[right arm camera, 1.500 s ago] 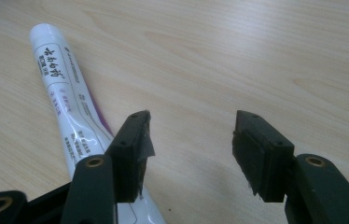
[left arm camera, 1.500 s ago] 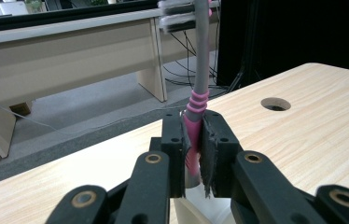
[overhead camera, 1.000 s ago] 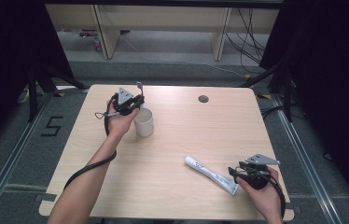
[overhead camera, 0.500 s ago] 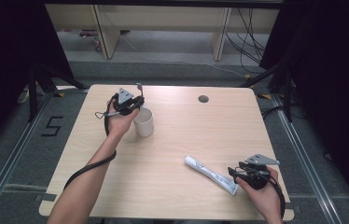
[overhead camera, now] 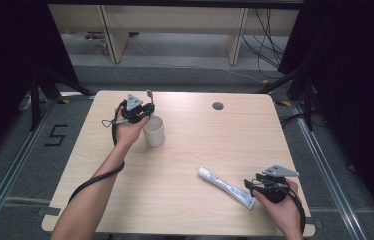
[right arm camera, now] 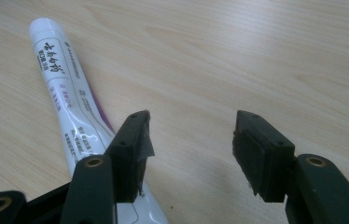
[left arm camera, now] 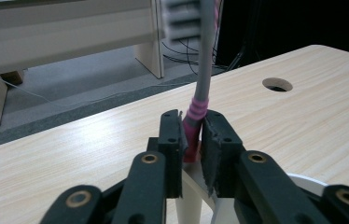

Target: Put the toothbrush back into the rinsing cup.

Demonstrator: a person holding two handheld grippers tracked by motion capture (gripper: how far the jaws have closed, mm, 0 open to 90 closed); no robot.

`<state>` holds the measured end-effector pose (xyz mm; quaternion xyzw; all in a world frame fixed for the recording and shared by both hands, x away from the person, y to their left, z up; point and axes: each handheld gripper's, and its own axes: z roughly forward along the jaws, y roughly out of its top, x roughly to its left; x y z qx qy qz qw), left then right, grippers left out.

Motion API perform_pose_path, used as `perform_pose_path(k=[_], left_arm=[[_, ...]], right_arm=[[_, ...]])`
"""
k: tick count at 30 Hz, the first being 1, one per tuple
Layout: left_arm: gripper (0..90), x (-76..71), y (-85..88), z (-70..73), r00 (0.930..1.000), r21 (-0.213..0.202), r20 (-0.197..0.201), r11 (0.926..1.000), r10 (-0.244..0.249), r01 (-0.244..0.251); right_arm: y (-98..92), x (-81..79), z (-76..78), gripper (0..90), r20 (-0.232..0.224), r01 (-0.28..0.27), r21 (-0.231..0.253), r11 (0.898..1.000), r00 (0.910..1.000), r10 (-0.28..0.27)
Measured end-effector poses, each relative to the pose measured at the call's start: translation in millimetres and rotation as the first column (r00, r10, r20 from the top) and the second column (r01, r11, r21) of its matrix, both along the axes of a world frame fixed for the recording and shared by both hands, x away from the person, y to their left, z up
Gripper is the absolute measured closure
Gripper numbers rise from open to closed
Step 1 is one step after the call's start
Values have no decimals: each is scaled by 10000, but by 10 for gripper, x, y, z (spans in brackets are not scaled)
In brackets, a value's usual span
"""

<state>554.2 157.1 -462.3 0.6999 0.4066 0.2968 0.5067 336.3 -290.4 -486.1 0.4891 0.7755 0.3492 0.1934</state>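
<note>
The toothbrush (left arm camera: 204,70) is pinched low on its pink-ringed grey handle by the left hand-held gripper (left arm camera: 192,135), whose jaws have just been easing apart, over the white cup (overhead camera: 154,131) at the far left of the counter (overhead camera: 200,150). It should be released upright, inside the rim. The right hand-held gripper (right arm camera: 189,147) is spread beside the glossy white tube (right arm camera: 67,93), near right.

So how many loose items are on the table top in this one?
3: a white cup at the table's far left, a toothbrush standing over it between the left tool's jaws, and a toothpaste tube lying near the right front edge. None looks hidden.
</note>
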Motion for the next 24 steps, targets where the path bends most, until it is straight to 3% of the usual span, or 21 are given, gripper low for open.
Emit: perform_pose_path(k=[7,8,10,11,17,18,23,24], left_arm=[[682,-36,18,0,9999,-236,5,9996,169,-169],[668,-42,23,-1,9998,-293,-26,9994,202,-203],[637,-60,35,0,9996,-408,-99,9988,274,-278],[623,-71,44,4,9995,-498,-167,9984,265,-273],[510,-129,79,18,9991,-730,-248,9967,335,-352],[498,-154,91,23,9991,-764,-241,9964,356,-373],[435,-217,124,54,9988,-796,-125,9957,475,-484],[413,-261,143,73,9987,-727,-34,9961,502,-503]], right_arm=[[15,-11,-1,463,-165,112,201,9997,9998,-109],[-1,-1,0,463,6,-7,-26,10000,10000,7],[-3,13,-10,463,130,-174,-5,9998,9998,175],[16,4,-13,463,-15,-101,206,9997,9999,101],[5,17,-18,460,239,-177,-209,9996,9995,182],[33,1,-21,460,-4,2,119,9999,10000,-2],[41,-1,-14,460,-35,9,174,9998,10000,-8],[13,25,-11,460,300,-347,-101,9993,9989,350]])
